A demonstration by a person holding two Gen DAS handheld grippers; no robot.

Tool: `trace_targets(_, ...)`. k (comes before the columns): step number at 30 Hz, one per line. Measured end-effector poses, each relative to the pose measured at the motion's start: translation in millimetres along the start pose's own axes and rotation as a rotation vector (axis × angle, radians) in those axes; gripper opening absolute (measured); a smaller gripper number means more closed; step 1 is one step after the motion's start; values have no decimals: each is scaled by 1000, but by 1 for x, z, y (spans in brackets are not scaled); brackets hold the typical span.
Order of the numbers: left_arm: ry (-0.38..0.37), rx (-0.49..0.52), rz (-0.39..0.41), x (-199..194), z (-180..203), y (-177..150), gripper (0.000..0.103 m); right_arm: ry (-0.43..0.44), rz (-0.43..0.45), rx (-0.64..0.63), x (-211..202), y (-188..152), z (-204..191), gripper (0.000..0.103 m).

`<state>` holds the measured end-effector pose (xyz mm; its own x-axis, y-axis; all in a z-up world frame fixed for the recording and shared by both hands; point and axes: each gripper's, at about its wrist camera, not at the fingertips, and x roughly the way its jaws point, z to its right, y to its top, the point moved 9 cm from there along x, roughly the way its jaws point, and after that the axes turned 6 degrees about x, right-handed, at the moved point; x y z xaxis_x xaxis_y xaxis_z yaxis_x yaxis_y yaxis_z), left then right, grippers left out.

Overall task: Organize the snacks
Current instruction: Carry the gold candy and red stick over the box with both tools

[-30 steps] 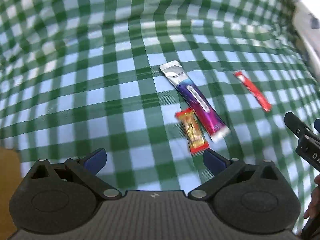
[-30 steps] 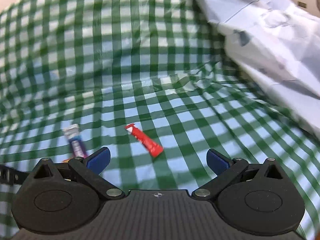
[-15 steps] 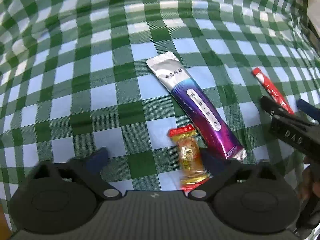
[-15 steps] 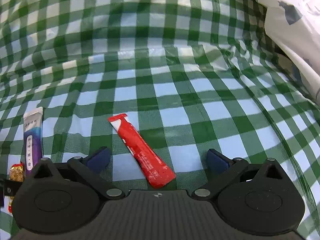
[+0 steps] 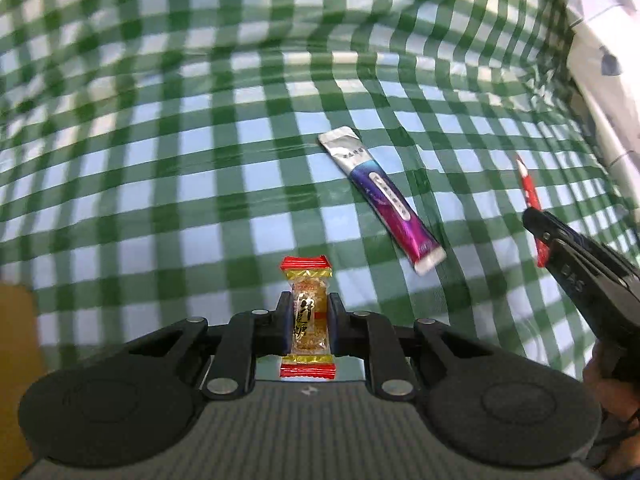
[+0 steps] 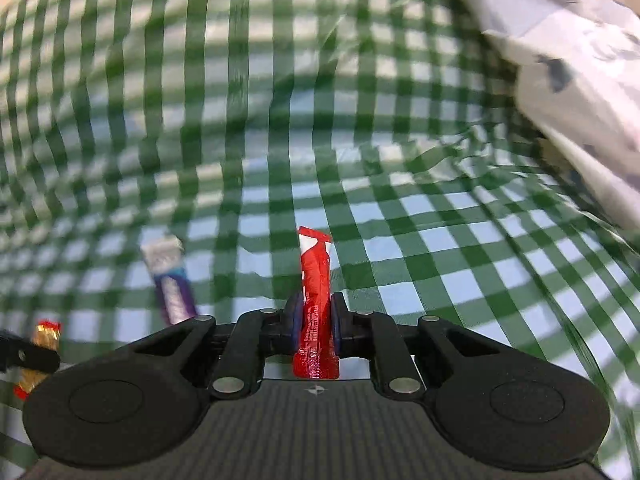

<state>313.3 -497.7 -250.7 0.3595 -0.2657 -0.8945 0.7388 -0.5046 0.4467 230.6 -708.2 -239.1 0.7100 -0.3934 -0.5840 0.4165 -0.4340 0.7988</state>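
1. Left gripper (image 5: pixel 309 322): jaws just closed, clamped on one gold candy (image 5: pixel 307 316) with red ends, lifted off the cloth.
2. Right gripper (image 6: pixel 315 320): jaws just closed, pinching one red stick sachet (image 6: pixel 316 300), standing upright between the pads.
3. One purple-silver sachet (image 5: pixel 382 194) lies flat on the green check tablecloth (image 5: pixel 160 200), between the two grippers.
4. Far right: one crumpled white printed sheet (image 6: pixel 580 80) overlaps the cloth edge.

Gold candy (image 5: pixel 309 312) with red crimped ends, upright at lower centre, pinched between closed jaws. Red stick sachet (image 6: pixel 316 308), upright at lower centre, likewise clamped. Silver-and-purple stick sachet (image 5: pixel 382 196) flat and diagonal on the green check cloth, right of centre.
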Motion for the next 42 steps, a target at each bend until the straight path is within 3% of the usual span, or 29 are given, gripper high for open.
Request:
trace_targets(8, 81, 6, 44, -102, -35, -49, 18, 70, 32, 124, -126, -20, -38, 15)
trace_targets(16, 131, 8, 100, -209, -86, -122, 18, 208, 11, 79, -244, -53, -115, 15)
trace_targets(24, 178, -65, 129, -284, -143, -213, 18, 345, -78, -7, -337, -112, -205, 15)
trace_targets(33, 216, -162, 172, -335, -205, -294, 18, 426, -139, -144, -396, -154, -283, 15)
trace_targets(42, 211, -225, 206, -354, -235, -325, 18, 445, -134, -248, -430, -174, -322, 15)
